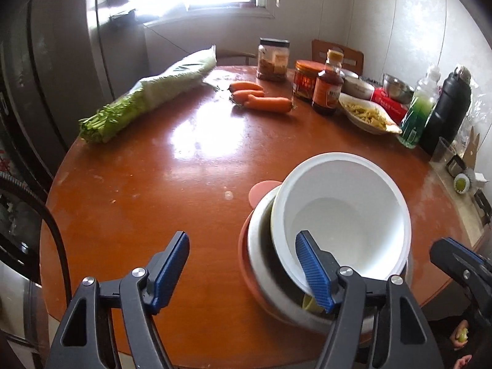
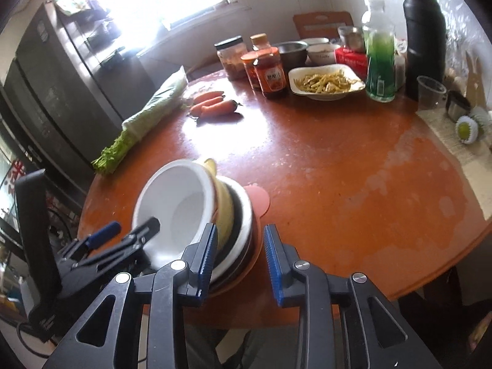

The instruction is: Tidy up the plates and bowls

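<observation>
A stack of dishes stands at the near edge of the round brown table [image 1: 172, 184]. On top lies a white bowl [image 1: 344, 212], tilted, also in the right wrist view [image 2: 175, 203]. Under it sit a yellow bowl [image 2: 224, 206], a grey-white bowl [image 1: 261, 246] and an orange plate [image 1: 246, 264] at the bottom. A pink lid [image 2: 258, 198] lies just behind the stack. My left gripper [image 1: 243, 264] is open; its right finger reaches over the white bowl's near rim. My right gripper [image 2: 238, 255] is open, its jaws astride the stack's right edge.
At the back of the table lie a bagged celery bunch [image 1: 147, 95], three carrots [image 1: 261, 98], sauce jars and bottles [image 1: 326, 89], a white dish of food [image 2: 326, 83], metal bowls [image 2: 292, 50], a green bottle [image 2: 379, 67], a black flask [image 2: 426, 37] and a plastic cup [image 2: 430, 90].
</observation>
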`<action>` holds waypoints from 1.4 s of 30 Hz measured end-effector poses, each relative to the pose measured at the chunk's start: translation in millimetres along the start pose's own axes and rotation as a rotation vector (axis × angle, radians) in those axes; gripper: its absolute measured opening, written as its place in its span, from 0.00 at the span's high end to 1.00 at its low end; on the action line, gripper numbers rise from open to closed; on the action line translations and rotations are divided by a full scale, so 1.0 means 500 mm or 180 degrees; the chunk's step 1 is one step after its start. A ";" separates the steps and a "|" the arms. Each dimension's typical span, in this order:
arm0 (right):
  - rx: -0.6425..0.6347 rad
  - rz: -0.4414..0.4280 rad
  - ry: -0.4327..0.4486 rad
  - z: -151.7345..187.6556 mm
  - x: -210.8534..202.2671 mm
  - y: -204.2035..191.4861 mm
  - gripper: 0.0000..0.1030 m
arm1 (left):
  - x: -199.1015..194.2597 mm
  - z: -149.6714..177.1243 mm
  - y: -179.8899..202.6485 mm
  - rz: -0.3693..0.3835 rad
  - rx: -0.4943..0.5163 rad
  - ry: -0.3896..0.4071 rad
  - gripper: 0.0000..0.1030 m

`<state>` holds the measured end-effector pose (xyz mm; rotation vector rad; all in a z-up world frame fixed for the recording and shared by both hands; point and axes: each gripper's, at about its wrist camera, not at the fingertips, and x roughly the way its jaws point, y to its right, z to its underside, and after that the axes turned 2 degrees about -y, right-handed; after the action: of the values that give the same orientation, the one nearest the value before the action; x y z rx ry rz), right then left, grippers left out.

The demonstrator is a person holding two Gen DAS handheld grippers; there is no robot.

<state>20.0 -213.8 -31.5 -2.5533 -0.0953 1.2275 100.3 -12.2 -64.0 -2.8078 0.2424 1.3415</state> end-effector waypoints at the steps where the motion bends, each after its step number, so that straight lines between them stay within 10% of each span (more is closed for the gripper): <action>1: -0.0055 -0.0016 0.0062 0.010 -0.013 -0.013 0.69 | -0.005 0.005 -0.004 0.0051 -0.0023 0.0030 0.31; 26: -0.0454 0.0132 0.0332 0.211 -0.136 -0.123 0.68 | -0.230 0.152 -0.025 0.0291 0.0092 0.0837 0.31; 42: -0.0666 0.0109 0.0383 0.268 -0.162 -0.143 0.68 | -0.260 0.206 -0.031 0.0071 -0.0185 0.0849 0.31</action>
<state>-129.3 -128.5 -27.9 -2.8131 -0.1618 1.1260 -57.2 29.0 -29.2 -3.0375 0.2431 0.9892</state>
